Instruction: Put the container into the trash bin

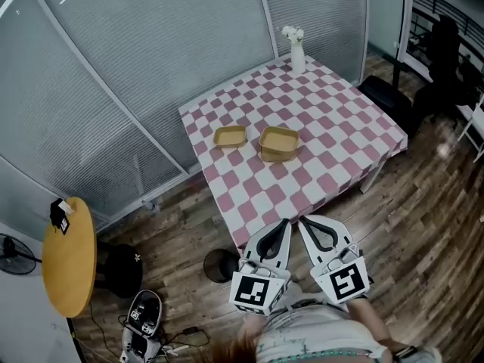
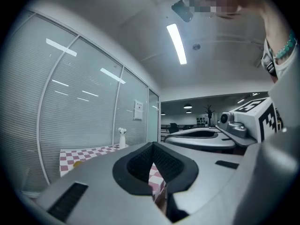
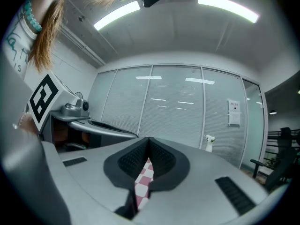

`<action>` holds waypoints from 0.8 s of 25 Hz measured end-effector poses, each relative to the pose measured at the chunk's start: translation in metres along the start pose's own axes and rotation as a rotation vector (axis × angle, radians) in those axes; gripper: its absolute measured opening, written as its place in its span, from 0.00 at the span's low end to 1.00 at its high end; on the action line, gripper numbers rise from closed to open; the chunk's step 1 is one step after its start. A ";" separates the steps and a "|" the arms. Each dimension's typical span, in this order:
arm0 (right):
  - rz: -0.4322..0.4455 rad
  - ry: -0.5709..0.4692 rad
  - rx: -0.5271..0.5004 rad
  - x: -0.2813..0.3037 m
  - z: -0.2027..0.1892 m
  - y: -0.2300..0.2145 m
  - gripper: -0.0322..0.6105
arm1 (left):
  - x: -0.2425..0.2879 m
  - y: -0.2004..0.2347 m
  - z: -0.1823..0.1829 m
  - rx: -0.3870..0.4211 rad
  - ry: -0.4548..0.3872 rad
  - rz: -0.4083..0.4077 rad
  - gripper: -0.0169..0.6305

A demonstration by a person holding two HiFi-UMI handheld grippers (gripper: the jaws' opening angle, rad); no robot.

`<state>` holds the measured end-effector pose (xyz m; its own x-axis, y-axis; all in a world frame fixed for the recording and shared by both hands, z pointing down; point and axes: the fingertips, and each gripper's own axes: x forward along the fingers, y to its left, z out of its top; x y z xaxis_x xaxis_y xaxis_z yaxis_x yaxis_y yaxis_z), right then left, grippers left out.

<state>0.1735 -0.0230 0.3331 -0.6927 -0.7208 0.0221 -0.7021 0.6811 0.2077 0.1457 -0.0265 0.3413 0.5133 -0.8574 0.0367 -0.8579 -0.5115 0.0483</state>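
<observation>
Two tan containers sit on the pink-and-white checked table: a deeper container and a shallower one to its left. Both grippers hover level off the table's near edge, well short of the containers. My left gripper is shut with nothing in it. My right gripper is shut and empty too. A dark round bin-like thing stands on the floor by the table's near corner, just left of the left gripper.
A white vase with flowers stands at the table's far corner against the glass wall. A yellow round table, a black stool and cables lie to the left. Dark office chairs stand at the right.
</observation>
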 end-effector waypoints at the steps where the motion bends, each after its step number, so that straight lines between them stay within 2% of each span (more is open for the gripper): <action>1: 0.002 0.001 -0.001 0.006 0.000 0.001 0.04 | 0.000 0.006 0.000 -0.002 0.002 0.002 0.04; 11: 0.041 0.025 -0.020 0.063 -0.004 0.023 0.04 | -0.005 0.066 -0.003 -0.018 -0.013 0.029 0.04; 20: 0.073 0.057 -0.014 0.097 -0.015 0.026 0.04 | 0.006 0.096 -0.007 -0.036 0.003 0.044 0.04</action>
<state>0.0906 -0.0766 0.3552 -0.7311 -0.6758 0.0936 -0.6475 0.7306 0.2168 0.0665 -0.0798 0.3533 0.4752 -0.8788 0.0429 -0.8783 -0.4709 0.0823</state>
